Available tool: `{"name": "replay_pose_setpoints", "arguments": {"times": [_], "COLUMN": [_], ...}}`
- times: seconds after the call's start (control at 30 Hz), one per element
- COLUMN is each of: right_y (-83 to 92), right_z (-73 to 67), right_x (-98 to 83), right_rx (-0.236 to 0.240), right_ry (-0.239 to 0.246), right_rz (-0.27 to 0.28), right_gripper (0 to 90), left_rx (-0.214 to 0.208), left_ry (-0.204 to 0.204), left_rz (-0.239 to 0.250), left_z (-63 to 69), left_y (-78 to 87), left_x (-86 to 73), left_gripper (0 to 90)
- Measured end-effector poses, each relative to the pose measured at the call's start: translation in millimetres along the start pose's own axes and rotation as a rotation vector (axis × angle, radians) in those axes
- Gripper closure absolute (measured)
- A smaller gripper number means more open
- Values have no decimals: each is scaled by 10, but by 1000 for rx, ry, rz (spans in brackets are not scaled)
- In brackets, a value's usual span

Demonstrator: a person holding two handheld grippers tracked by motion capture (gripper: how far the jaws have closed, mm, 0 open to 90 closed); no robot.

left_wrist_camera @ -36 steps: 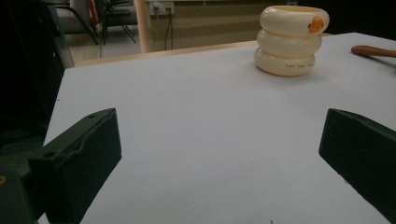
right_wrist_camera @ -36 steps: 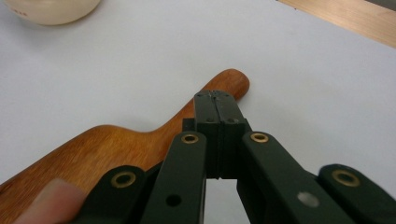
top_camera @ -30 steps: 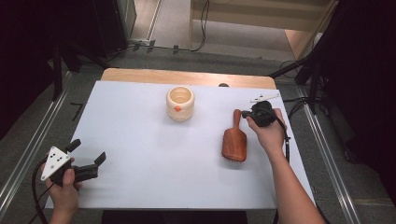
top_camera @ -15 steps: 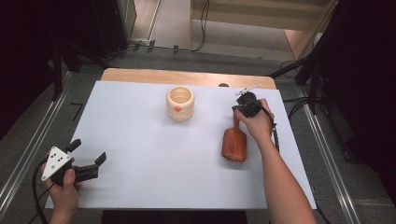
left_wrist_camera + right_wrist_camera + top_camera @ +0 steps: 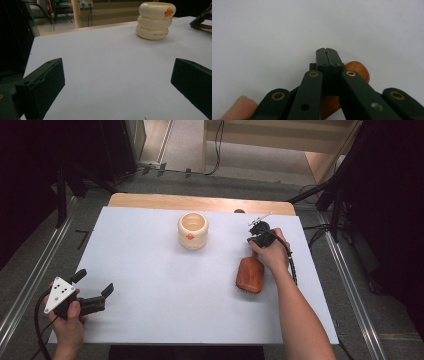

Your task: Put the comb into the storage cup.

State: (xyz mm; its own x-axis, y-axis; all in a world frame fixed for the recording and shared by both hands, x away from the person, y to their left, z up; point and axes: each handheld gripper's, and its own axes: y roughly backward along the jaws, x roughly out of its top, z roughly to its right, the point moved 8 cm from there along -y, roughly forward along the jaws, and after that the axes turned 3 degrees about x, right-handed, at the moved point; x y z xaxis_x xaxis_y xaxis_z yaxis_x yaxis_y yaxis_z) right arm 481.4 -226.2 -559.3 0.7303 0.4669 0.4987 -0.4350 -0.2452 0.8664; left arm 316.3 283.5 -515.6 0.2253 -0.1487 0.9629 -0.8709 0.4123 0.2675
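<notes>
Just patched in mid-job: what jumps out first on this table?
The reddish wooden hairbrush lies right of centre on the white table, with the right gripper over its handle end, jaws shut together above the wood rather than around it. Behind centre stands a cream ringed cup with an orange mark. The left gripper rests at the near left corner, jaws wide open and empty.

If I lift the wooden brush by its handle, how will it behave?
The wooden brush looks rigid, so it probably won't flex. Its broad head likely makes it head-heavy, so it may droop. The rounded, glossy handle under the shut right tongs could slip or twist.
</notes>
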Motion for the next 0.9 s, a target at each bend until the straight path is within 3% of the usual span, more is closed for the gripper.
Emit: {"name": "replay_pose_setpoints", "arguments": {"times": [0.13,0.33,0.6,0.9], "right_y": [54,148,315,466], "right_z": [110,177,114,70], "right_x": [-116,-311,-570,-901], "right_rx": [16,35,64,87], "right_ry": [-40,-48,-14,-24], "right_rz": [-4,-14,-34,-44], "right_gripper": [876,876,876,876], "left_rx": [-1,-2,-1,3], "left_ry": [-1,-2,-6,-6], "left_rz": [1,-1,-3,-6], "left_z": [1,1,6,11], "left_y": [0,-1,-6,-6], "left_x": [0,-1,-3,-4], "left_gripper": [0,0,0,0]}}
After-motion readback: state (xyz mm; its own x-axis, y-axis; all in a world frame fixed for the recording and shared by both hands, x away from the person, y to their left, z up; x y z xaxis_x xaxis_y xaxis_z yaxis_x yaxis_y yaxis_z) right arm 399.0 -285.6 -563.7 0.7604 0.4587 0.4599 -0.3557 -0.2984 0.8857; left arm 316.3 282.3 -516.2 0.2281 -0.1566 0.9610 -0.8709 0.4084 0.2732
